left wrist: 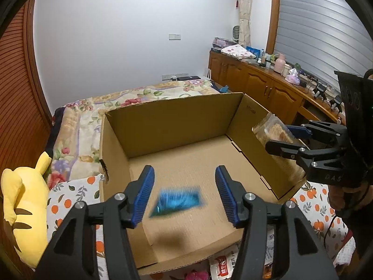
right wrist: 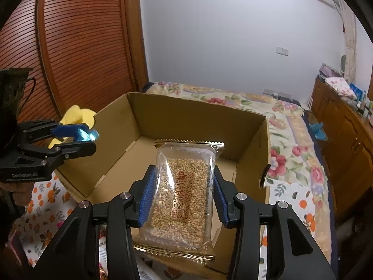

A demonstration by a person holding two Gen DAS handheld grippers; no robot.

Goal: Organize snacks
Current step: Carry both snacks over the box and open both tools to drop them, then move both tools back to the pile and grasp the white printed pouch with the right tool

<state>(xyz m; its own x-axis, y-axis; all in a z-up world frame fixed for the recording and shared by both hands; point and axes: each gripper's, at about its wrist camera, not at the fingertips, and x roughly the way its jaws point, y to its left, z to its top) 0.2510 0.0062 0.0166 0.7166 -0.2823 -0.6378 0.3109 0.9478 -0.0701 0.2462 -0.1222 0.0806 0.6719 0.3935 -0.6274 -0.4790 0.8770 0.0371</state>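
Note:
An open cardboard box [left wrist: 163, 126] stands on the bed in front of me. My left gripper [left wrist: 184, 170] hangs open over its near part. A blue snack packet [left wrist: 178, 200], blurred, lies loose below and between the fingers without touching either pad. In the right wrist view the left gripper [right wrist: 92, 137] is at the box's left wall with the blue packet [right wrist: 86, 134] at its fingertips. My right gripper [right wrist: 183, 170] is shut on a clear packet of sesame candy [right wrist: 184, 198] above the box [right wrist: 186, 116]. The left wrist view shows the right gripper [left wrist: 278, 136] with the candy packet [left wrist: 270, 126] at the right wall.
A yellow plush toy [left wrist: 23, 198] lies left of the box. The box stands on an orange-print cloth [left wrist: 312, 200] over a floral bedspread [left wrist: 139, 95]. More snack packets [left wrist: 221, 268] lie at the box's near edge. A wooden cabinet [left wrist: 268, 84] with clutter runs along the right.

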